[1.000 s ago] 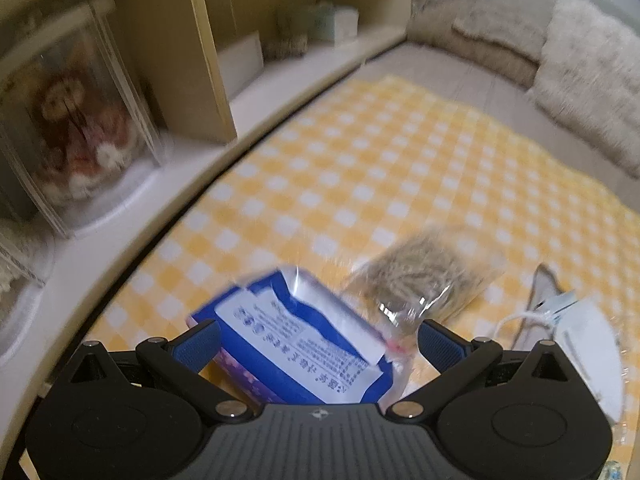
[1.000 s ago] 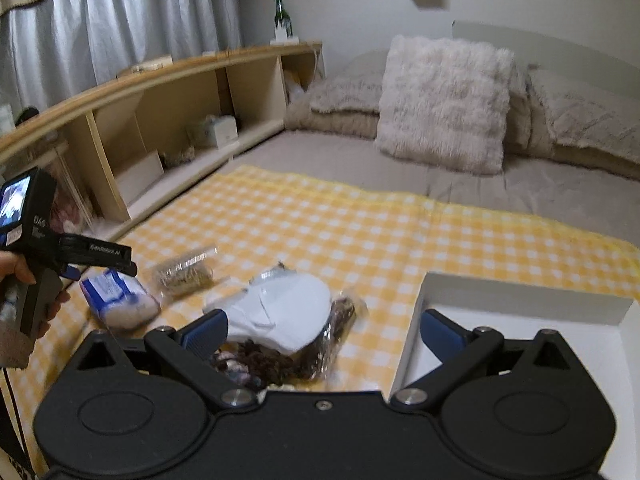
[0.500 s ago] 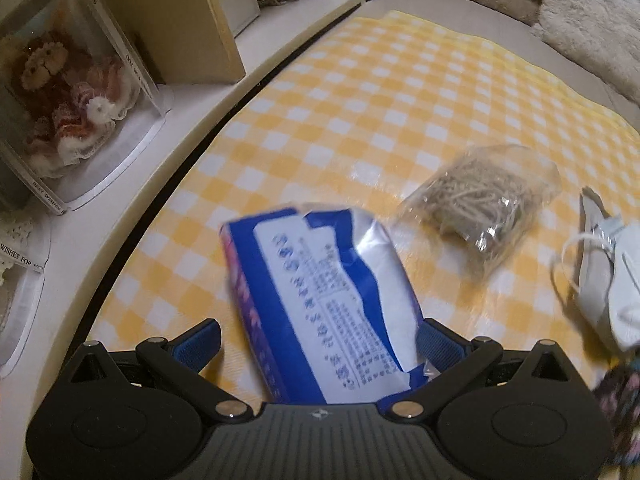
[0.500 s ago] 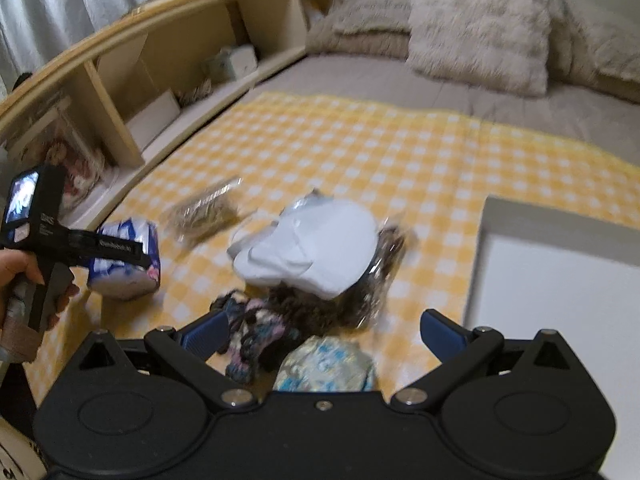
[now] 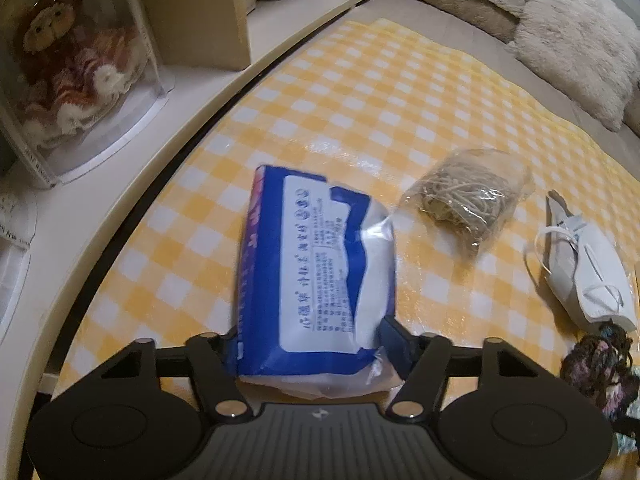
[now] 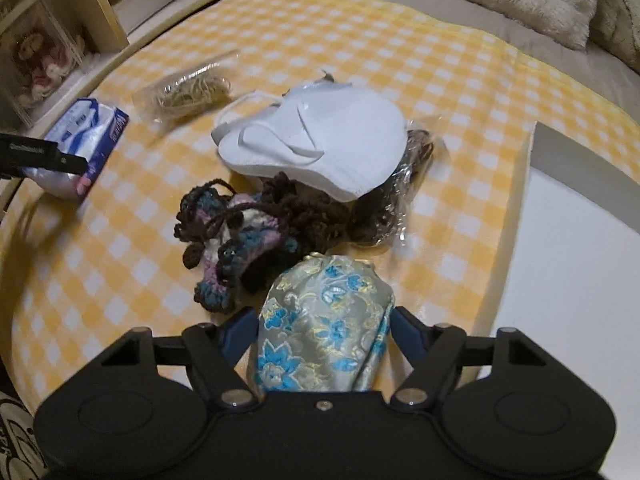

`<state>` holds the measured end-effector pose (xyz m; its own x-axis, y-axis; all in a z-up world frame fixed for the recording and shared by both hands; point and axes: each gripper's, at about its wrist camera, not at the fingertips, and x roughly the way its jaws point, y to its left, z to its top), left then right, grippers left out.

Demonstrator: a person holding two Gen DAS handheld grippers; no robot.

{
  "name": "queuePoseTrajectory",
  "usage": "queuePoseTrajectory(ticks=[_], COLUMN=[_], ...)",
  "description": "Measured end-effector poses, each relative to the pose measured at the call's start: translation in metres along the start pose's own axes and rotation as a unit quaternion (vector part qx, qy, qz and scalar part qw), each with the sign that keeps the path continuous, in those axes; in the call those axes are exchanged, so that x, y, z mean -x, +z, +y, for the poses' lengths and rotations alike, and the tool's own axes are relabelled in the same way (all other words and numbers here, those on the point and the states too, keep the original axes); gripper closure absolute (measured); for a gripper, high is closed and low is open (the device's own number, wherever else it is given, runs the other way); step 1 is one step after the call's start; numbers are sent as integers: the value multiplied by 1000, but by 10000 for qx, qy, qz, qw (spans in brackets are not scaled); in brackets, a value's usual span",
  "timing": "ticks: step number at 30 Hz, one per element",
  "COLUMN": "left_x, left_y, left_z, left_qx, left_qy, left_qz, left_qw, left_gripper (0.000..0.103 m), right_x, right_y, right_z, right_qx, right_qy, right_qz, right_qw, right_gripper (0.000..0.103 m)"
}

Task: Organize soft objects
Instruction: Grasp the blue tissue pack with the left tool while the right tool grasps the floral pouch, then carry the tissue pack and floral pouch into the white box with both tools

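A blue and white tissue pack lies on the yellow checked cloth. My left gripper points down over its near end, jaws closing, and both blue pads touch the pack's sides. The right wrist view shows the same pack at far left under a left finger. My right gripper is closing on a grey pouch with blue flowers, its pads against both sides. A white face mask, a crocheted piece and a bag of beige string lie beyond.
A white box stands open at the right on the cloth. A bag of brown yarn lies partly under the mask. A wooden shelf along the left holds a plush lion in a clear case. Fluffy pillows line the far side.
Both grippers have dropped toward the cloth and tilted down. The left jaws have narrowed around the tissue pack, the right jaws around the floral pouch, which had just come into view.
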<state>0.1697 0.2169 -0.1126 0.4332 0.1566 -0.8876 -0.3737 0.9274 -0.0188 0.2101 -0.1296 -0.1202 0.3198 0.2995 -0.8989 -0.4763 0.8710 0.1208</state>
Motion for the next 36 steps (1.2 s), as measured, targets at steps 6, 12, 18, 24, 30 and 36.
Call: queuePoseTrajectory(ticks=[6,12,18,24,30,36], left_x=[10,23,37,66,99,125], left_y=[-1,-5,-11,-18,-24,-29], left_z=[-1,1,-2,-9,-36,-77], left_qx=[-186,-150,-158,24,120,135], left_qy=[-188,-414,-559,-1011,-1666,-2197], left_qz=[-105,-232,-415,-771,-1095,-1365], left_qw=[9996,9988,9974,9919,9799,9659], left_gripper=[68,78,79,79,79,79], right_x=[-6,10,38,75,114,147], right_y=[-1,-3,-11,-15,-17,-28], right_z=[8,5,-1,-11,-23,-41], right_qx=[193,162,157,-40,-236,-420], right_qy=[-58,104,122,86,-44,-216], right_qz=[51,-45,-397,-969,-1601,-2065], right_qw=[9998,9998,9990,9952,9868,9773], right_gripper=[52,64,65,65,64,64])
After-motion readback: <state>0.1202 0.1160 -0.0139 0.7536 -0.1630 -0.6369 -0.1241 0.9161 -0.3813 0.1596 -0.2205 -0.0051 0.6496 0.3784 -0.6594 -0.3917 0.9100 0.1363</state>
